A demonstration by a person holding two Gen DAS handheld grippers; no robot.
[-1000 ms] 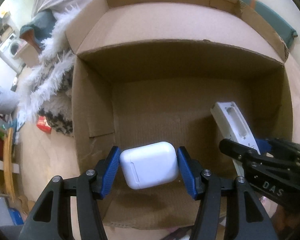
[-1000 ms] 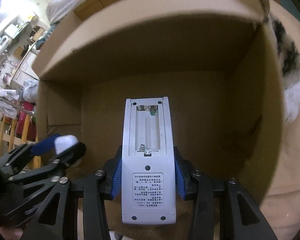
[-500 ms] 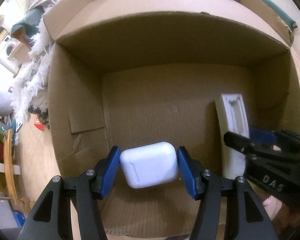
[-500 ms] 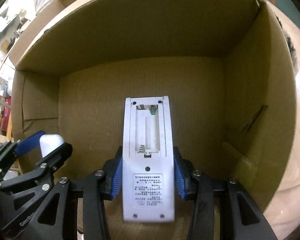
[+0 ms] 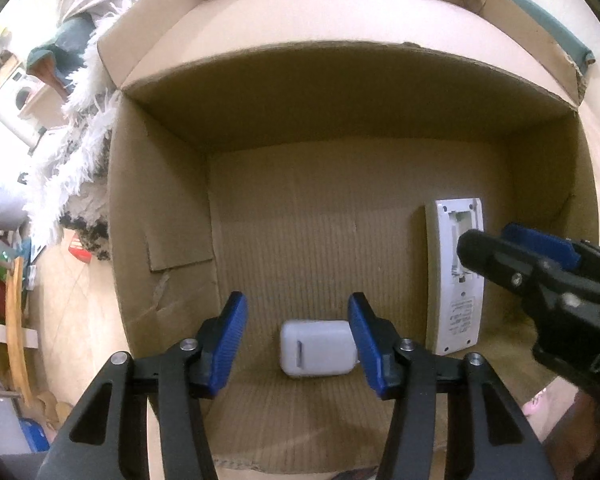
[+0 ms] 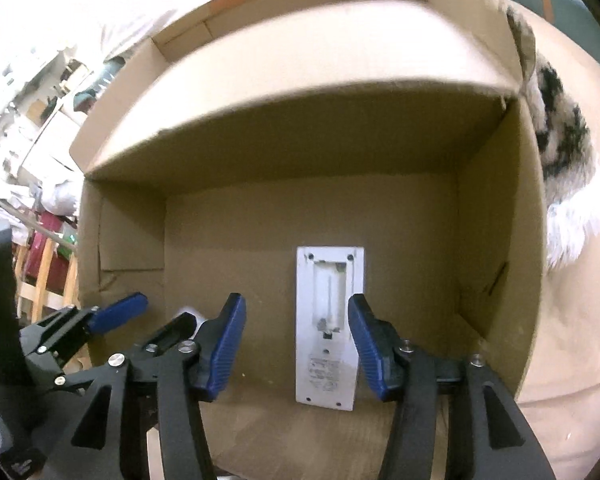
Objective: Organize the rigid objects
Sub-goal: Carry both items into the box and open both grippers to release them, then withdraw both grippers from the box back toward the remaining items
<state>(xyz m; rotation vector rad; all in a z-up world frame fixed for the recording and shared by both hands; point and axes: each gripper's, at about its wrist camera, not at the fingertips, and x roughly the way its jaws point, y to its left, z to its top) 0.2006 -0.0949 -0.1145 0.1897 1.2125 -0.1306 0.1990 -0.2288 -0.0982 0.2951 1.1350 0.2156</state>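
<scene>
A white earbud case [image 5: 318, 348] lies on the floor of an open cardboard box [image 5: 172, 216]. My left gripper [image 5: 296, 344] is open above it, blue pads apart, holding nothing. A white remote [image 6: 327, 328], back side up with its battery bay open, lies on the box floor [image 6: 240, 264]. My right gripper [image 6: 296, 344] is open above it and empty. The remote also shows in the left wrist view [image 5: 454, 280], with the right gripper [image 5: 516, 248] over it. The left gripper [image 6: 116, 320] shows at the lower left of the right wrist view, nearly hiding the case [image 6: 188, 315].
The box has tall walls and raised flaps [image 6: 300, 52] all around. A white and black fluffy throw [image 5: 76, 152] lies left of the box and also shows at the right [image 6: 564, 152]. Wooden furniture [image 5: 4, 320] and room clutter are at far left.
Both grippers opened and let go: the earbud case and the remote now lie on the box floor. Both grippers have drawn back up from the box.
</scene>
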